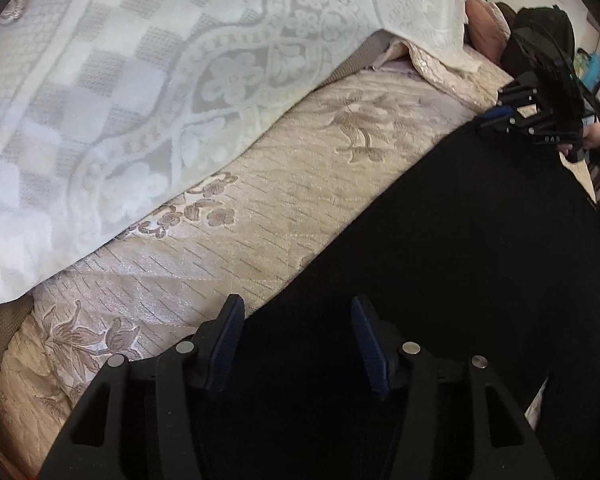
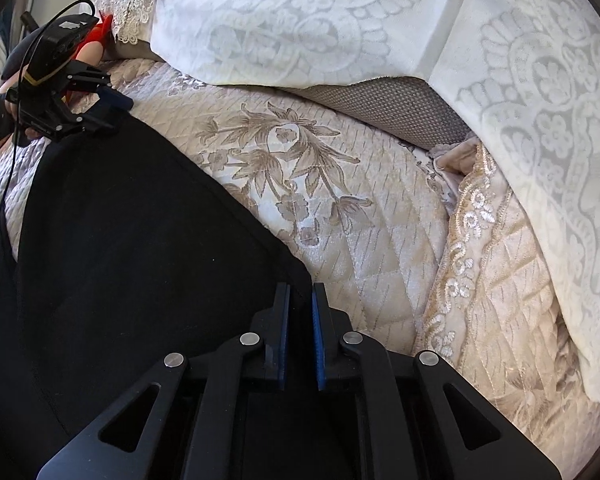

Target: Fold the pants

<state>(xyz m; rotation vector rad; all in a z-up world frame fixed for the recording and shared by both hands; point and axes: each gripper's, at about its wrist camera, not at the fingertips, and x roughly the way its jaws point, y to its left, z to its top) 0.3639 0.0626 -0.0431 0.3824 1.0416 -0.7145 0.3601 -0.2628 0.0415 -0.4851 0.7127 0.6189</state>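
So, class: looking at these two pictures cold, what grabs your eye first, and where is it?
The black pants dominate, spread across the beige quilted floral cover. The right gripper is pinched on their edge, while the left gripper stands open over them. White lace covers drape behind.

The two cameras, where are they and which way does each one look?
Left wrist view: sits on the left gripper, looks down along its spread fingers at the black pants on the quilted sofa cover; a hand shows behind the right gripper.
Right wrist view: sits on the right gripper, fingers pinching the pants' corner; the left gripper and its hand show far left.
Both share the pants, sofa cover and white lace throw.
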